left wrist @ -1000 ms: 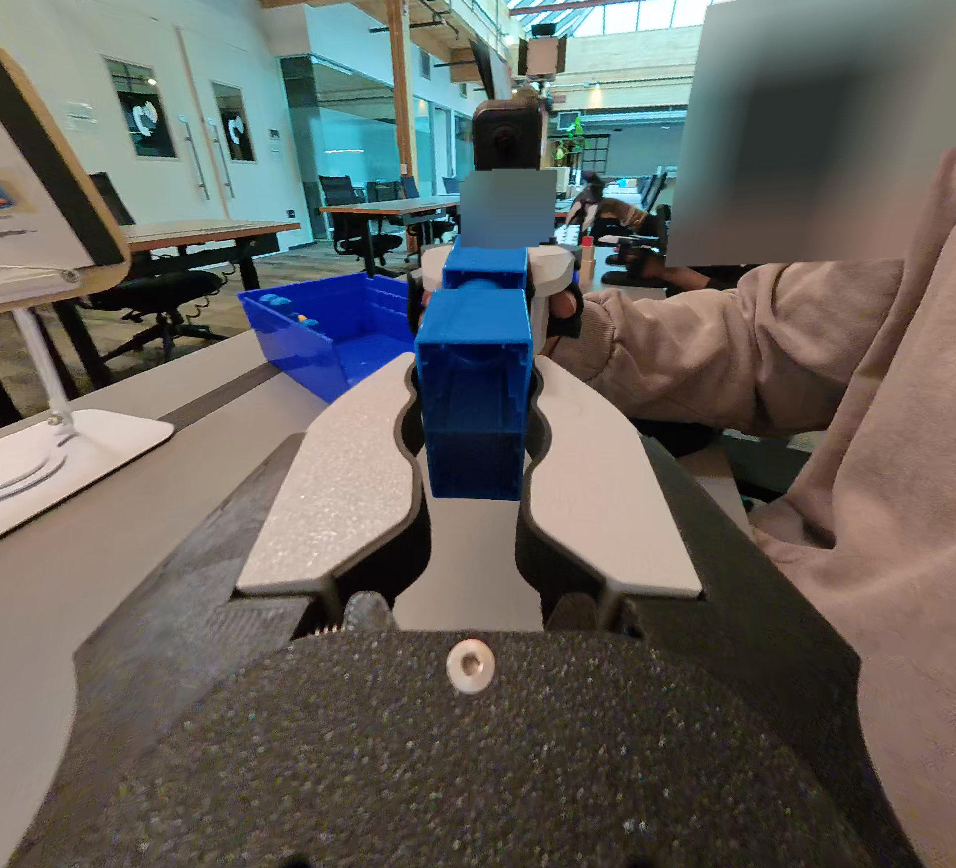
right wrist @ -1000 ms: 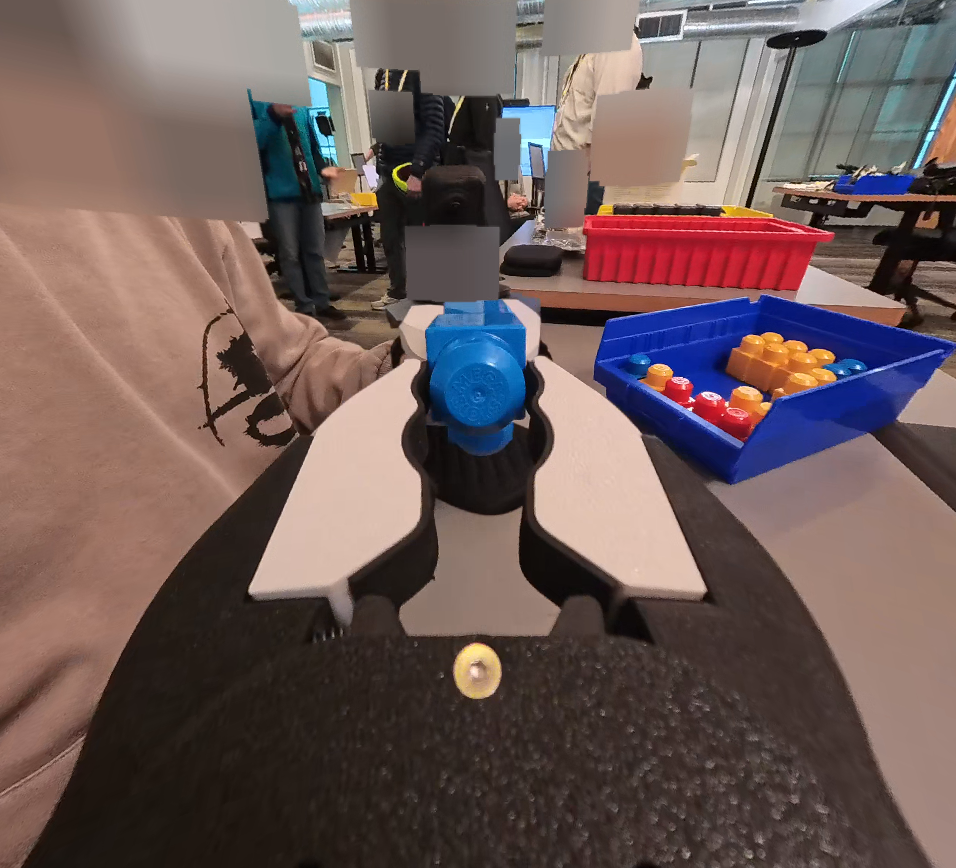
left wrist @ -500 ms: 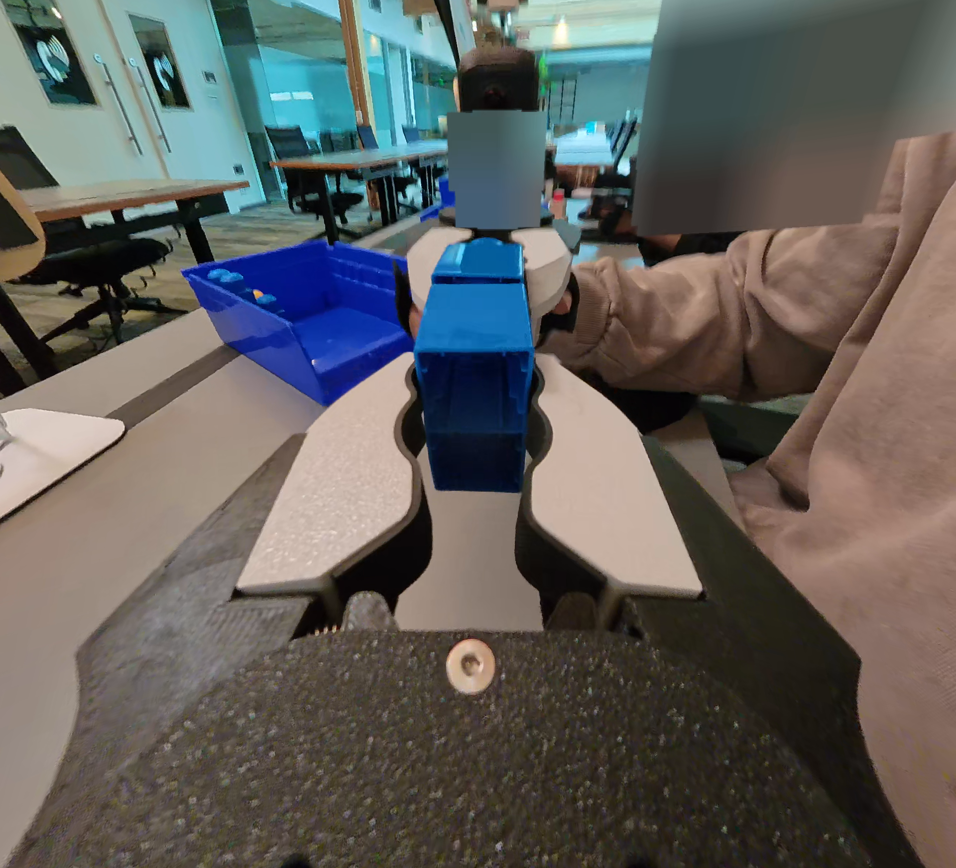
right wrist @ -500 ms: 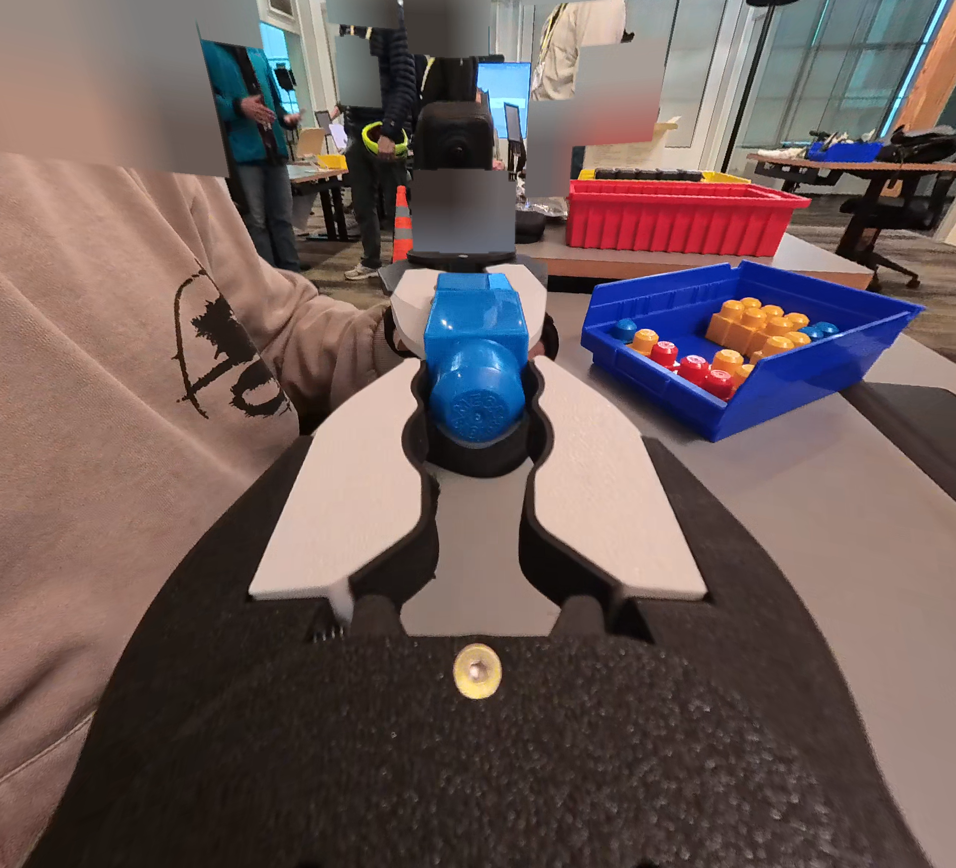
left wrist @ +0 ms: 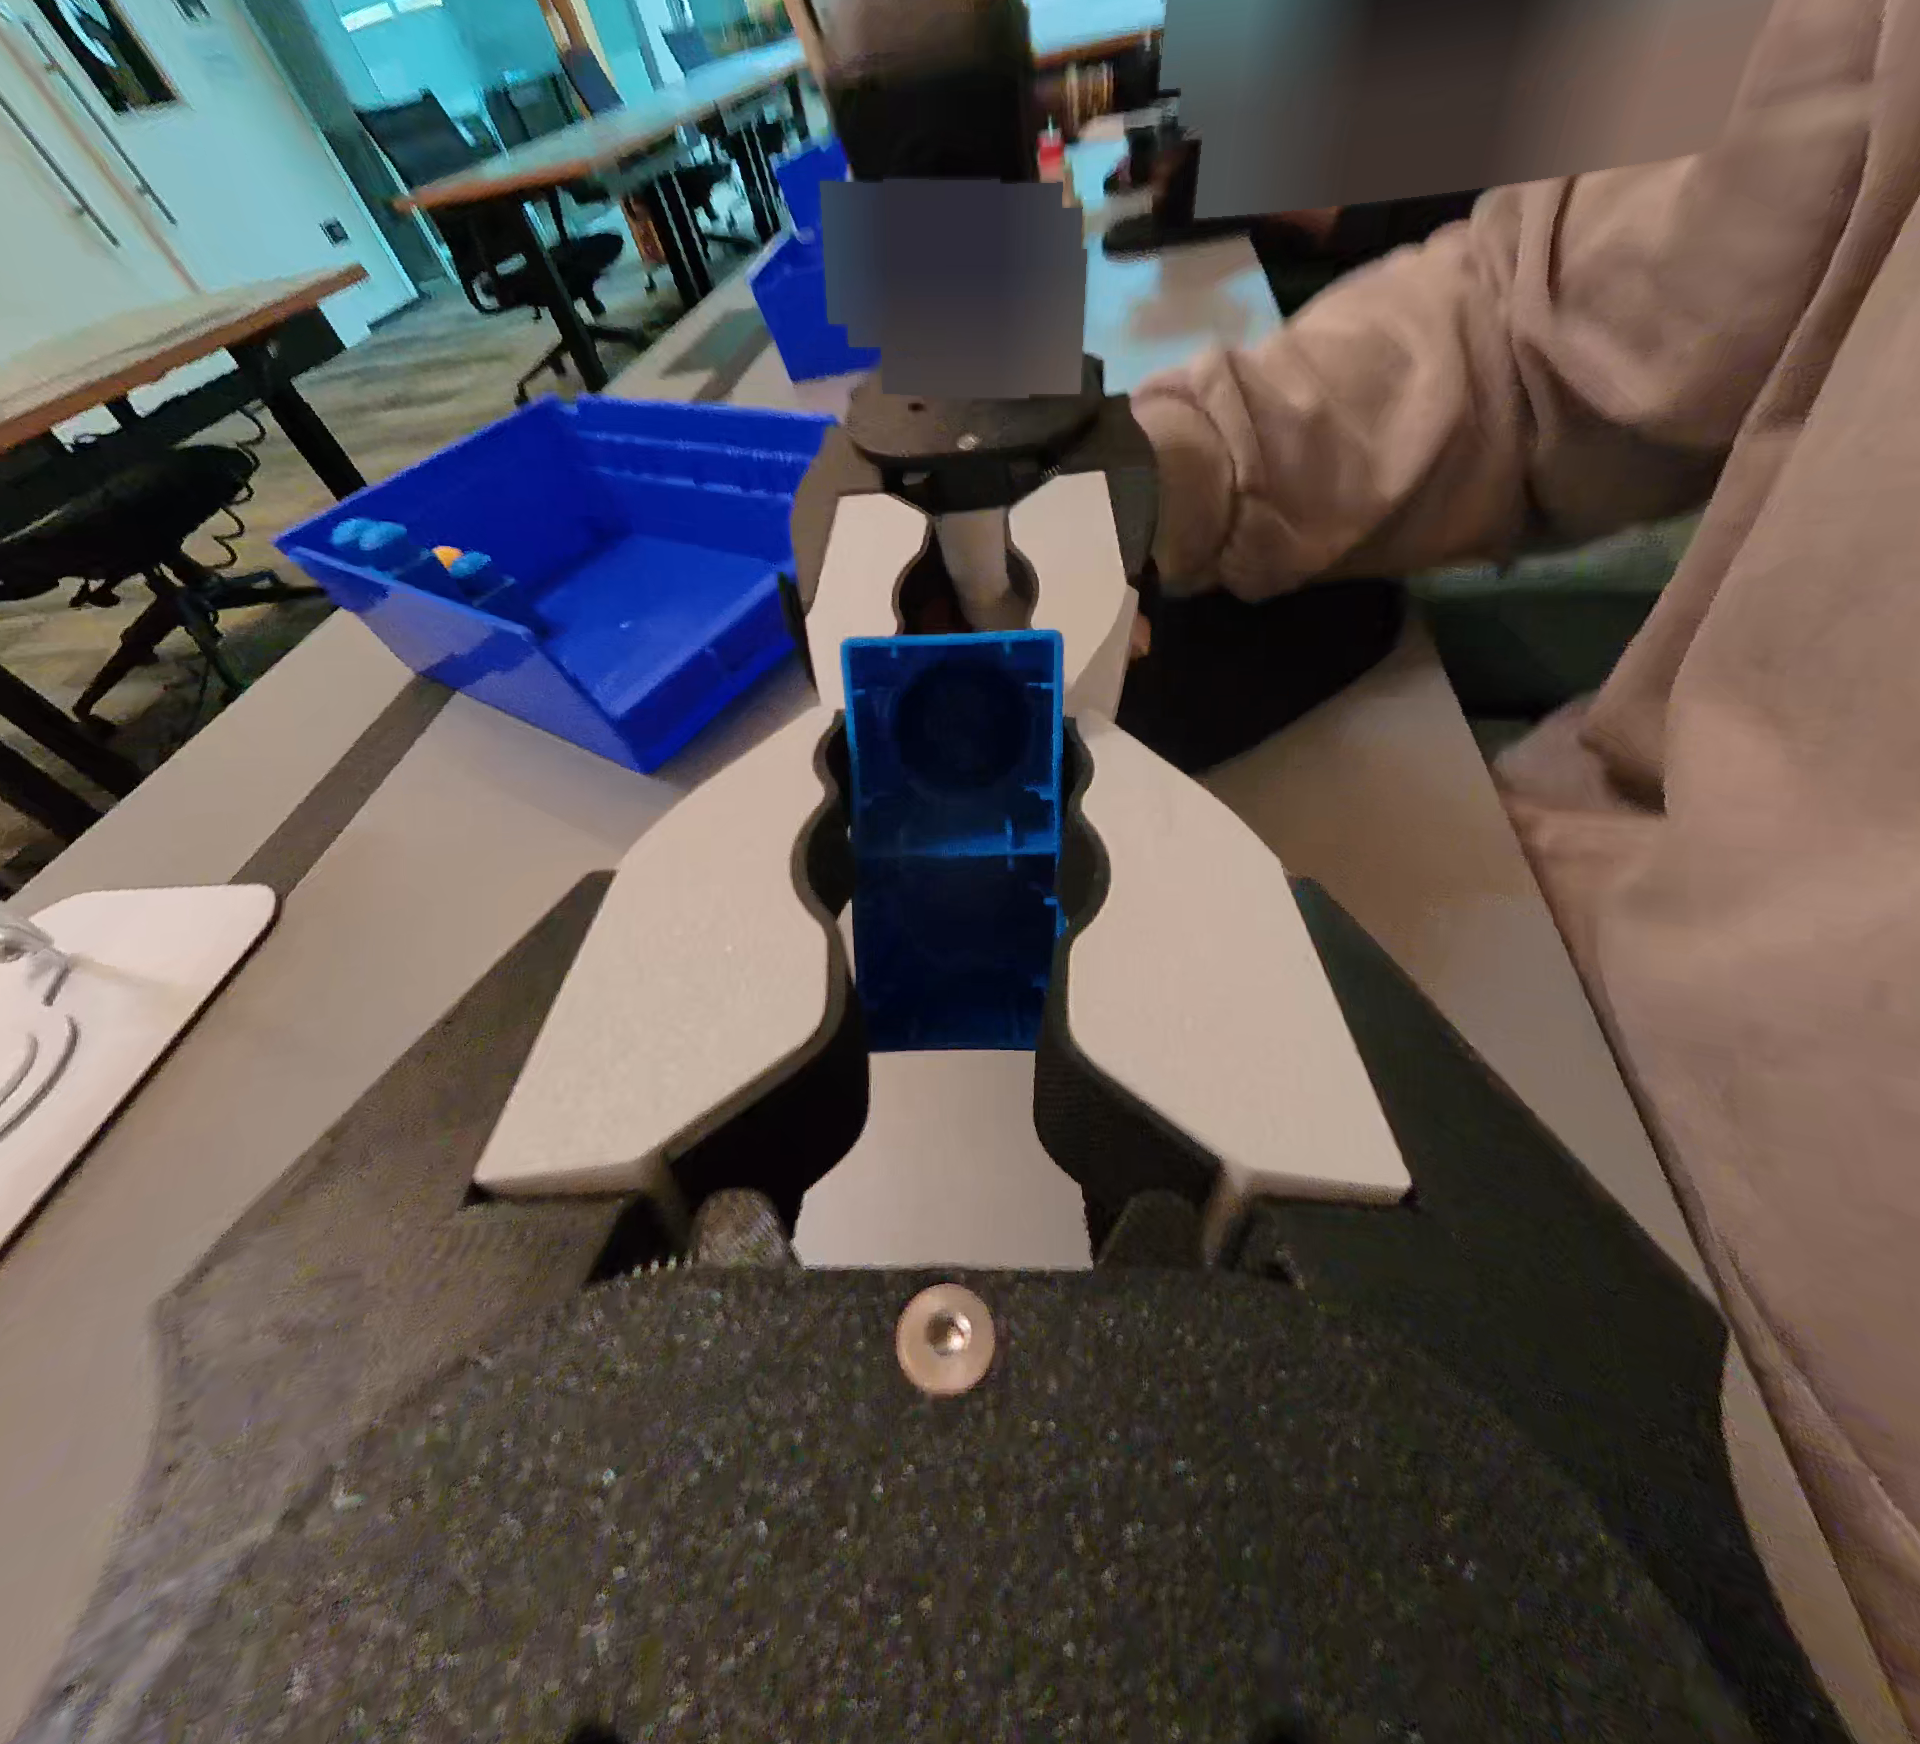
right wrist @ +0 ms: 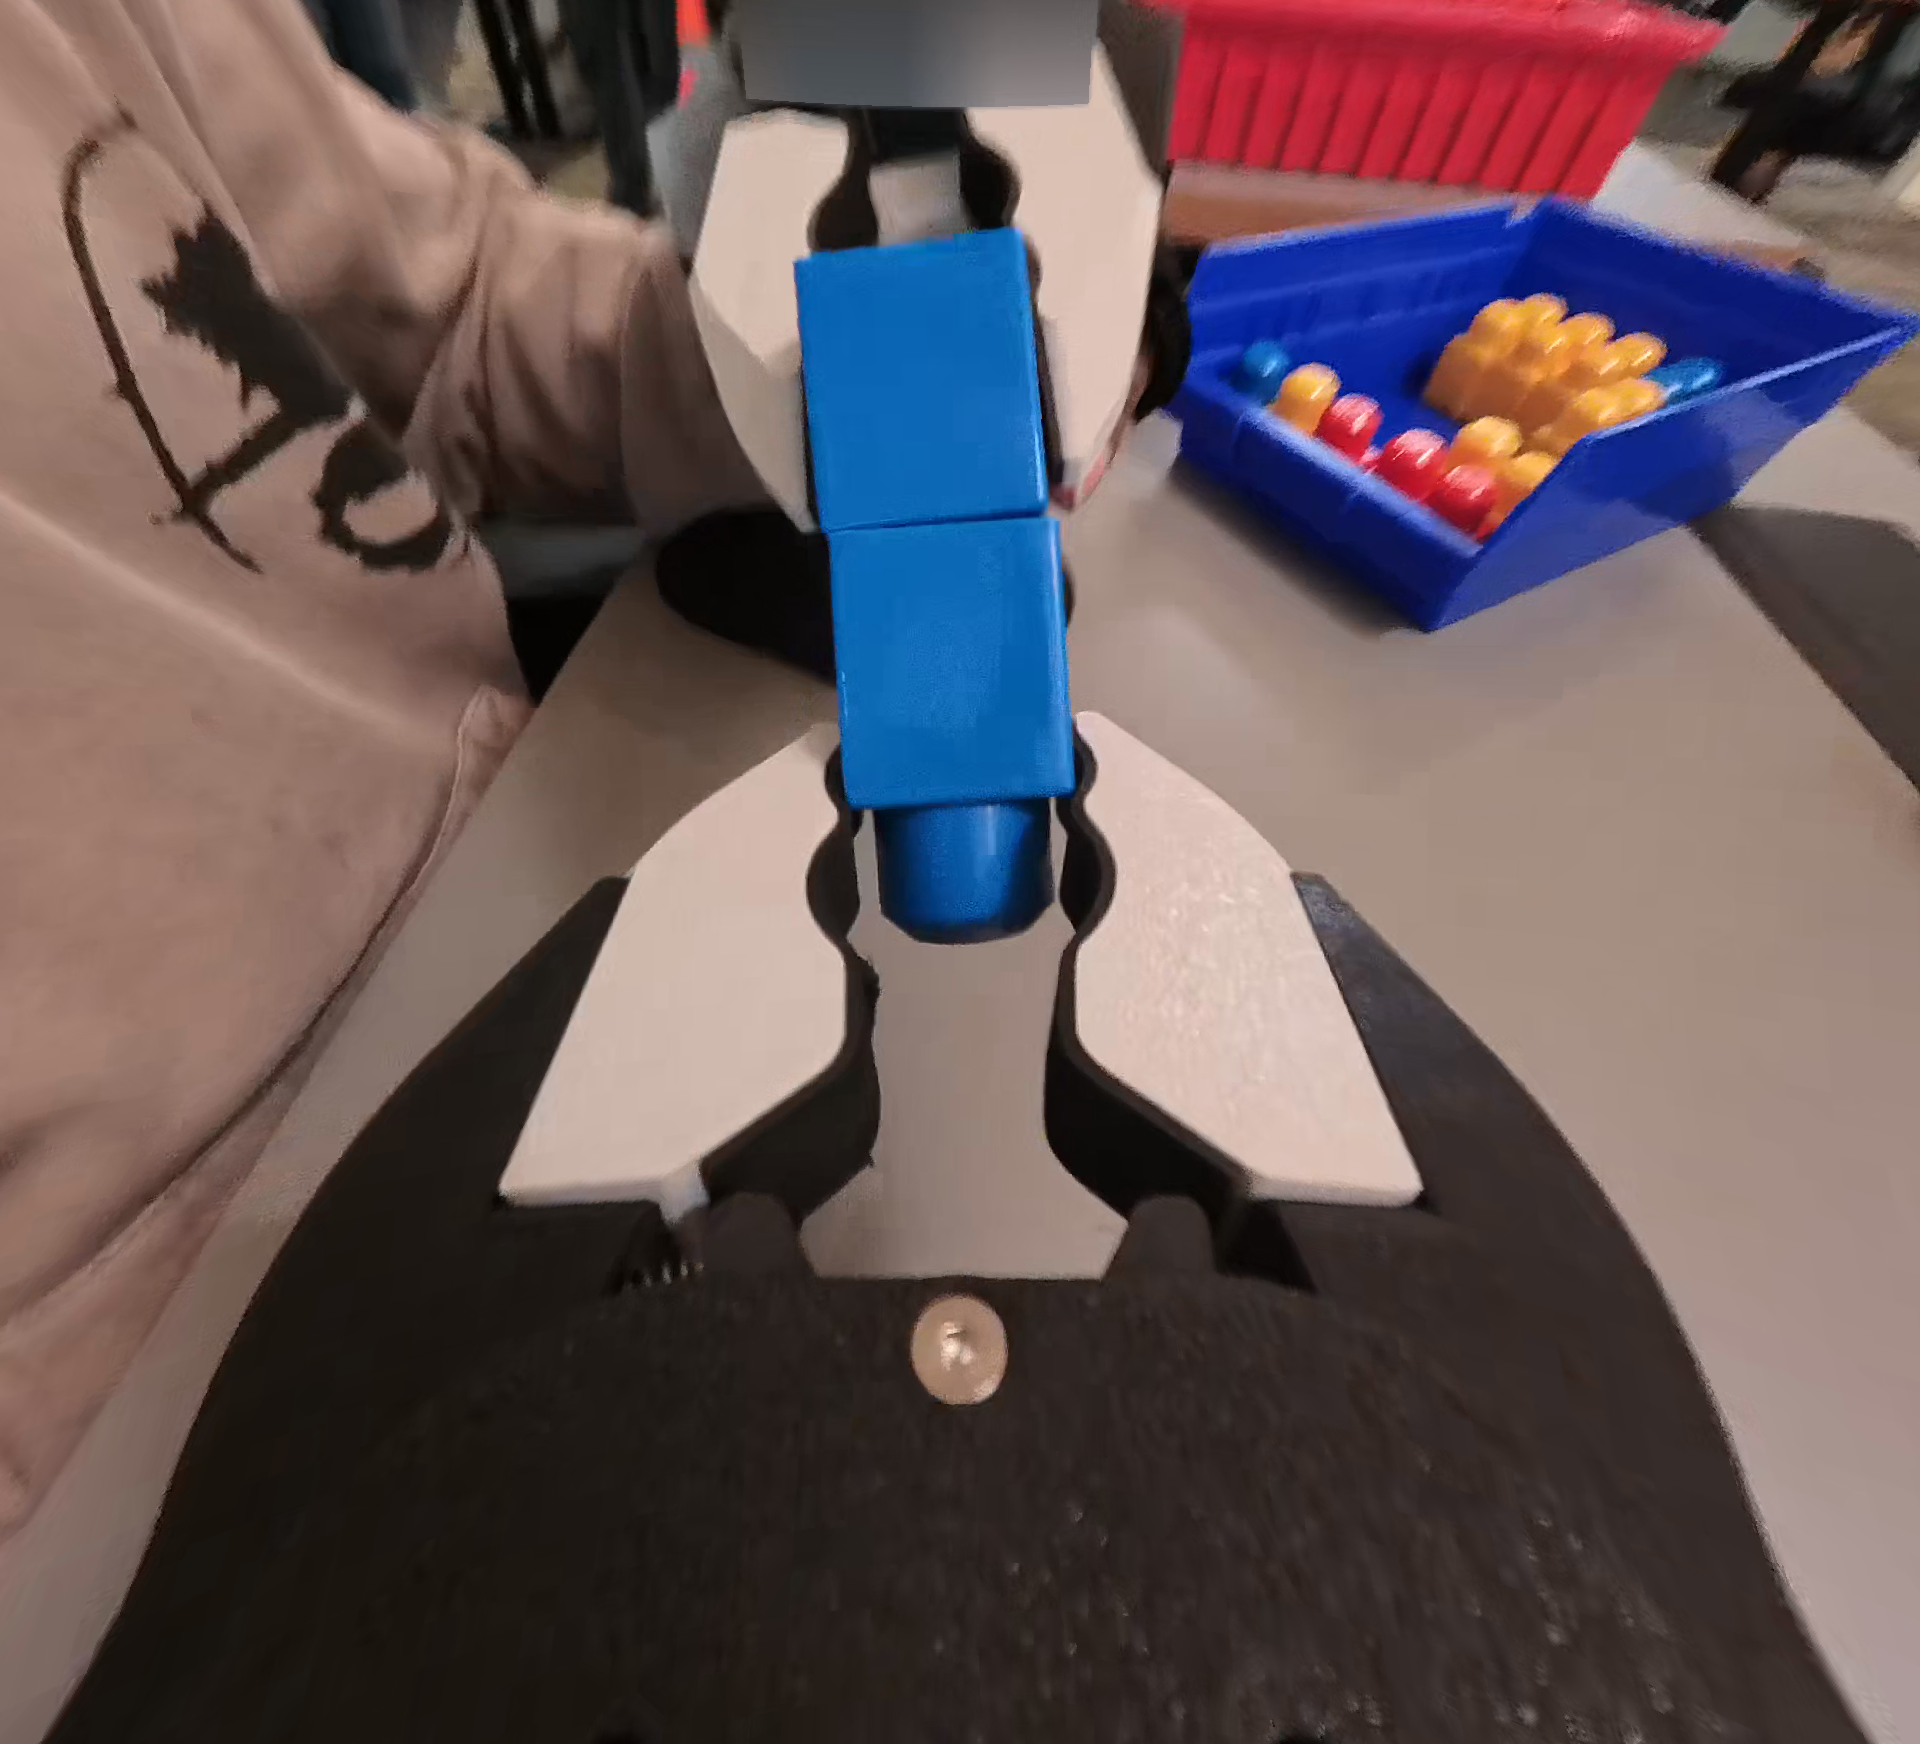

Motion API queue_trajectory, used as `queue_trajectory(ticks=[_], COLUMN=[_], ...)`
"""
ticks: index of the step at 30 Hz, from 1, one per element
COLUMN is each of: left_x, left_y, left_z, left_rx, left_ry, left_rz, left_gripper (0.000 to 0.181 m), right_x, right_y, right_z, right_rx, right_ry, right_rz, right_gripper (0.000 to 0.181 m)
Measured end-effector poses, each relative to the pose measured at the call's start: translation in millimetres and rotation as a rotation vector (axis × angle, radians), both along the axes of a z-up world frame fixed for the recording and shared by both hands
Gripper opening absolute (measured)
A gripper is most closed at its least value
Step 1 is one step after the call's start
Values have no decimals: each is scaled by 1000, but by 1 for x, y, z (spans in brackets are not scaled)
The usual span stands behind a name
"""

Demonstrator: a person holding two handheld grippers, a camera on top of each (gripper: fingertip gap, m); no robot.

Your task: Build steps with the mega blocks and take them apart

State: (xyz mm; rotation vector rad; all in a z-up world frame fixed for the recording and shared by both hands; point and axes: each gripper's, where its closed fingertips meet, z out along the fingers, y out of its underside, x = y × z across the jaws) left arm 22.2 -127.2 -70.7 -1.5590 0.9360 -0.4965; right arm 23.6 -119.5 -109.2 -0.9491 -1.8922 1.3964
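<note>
Two blue mega blocks are joined end to end in the air between my grippers. In the right wrist view the near block [right wrist: 951, 655] has its stud toward the camera, and my right gripper [right wrist: 956, 759] is shut on it. The far block [right wrist: 914, 385] sits between the white fingers of my left gripper [right wrist: 930, 489], slightly kinked at the seam. In the left wrist view my left gripper [left wrist: 956, 759] is shut on that block [left wrist: 951, 821], whose hollow underside faces the camera. It hides the other block. The right gripper [left wrist: 966, 614] shows just behind it.
A blue bin [right wrist: 1662, 489] with orange, red and blue blocks stands on the grey table [right wrist: 1351, 811] to the right; it also shows in the left wrist view [left wrist: 540, 655]. A red bin [right wrist: 1403, 73] is behind. A white stand base [left wrist: 114, 967] is at left. The person's sleeve [left wrist: 1455, 406] is close. Tip to tip, the grippers are about 4 cm apart.
Both grippers have tilted, so each view now looks down on the blocks and table. The joined blocks stay gripped and now show lengthwise in the right wrist view. The frames are blurred by motion.
</note>
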Motion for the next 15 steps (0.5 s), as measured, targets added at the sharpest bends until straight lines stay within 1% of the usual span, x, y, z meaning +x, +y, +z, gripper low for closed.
queue_trajectory(ticks=[5,7,9,12,15], left_x=[0,2,7,13,17], left_y=[2,1,-1,-2,2], left_z=[17,21,21,20,7], left_rx=[56,66,73,60,14], left_ry=[-259,-350,-391,-422,-371], left_rz=[16,13,12,9,36], left_gripper=[37,37,37,37,37], right_x=[13,19,23,29,33], right_y=[10,11,12,10,11], right_z=[47,57,61,65,64], right_rx=[-230,-292,-285,-271,-149], right_ry=[269,324,355,330,213], right_rz=[-109,-140,-173,-168,-153], right_gripper=[39,37,34,34,33])
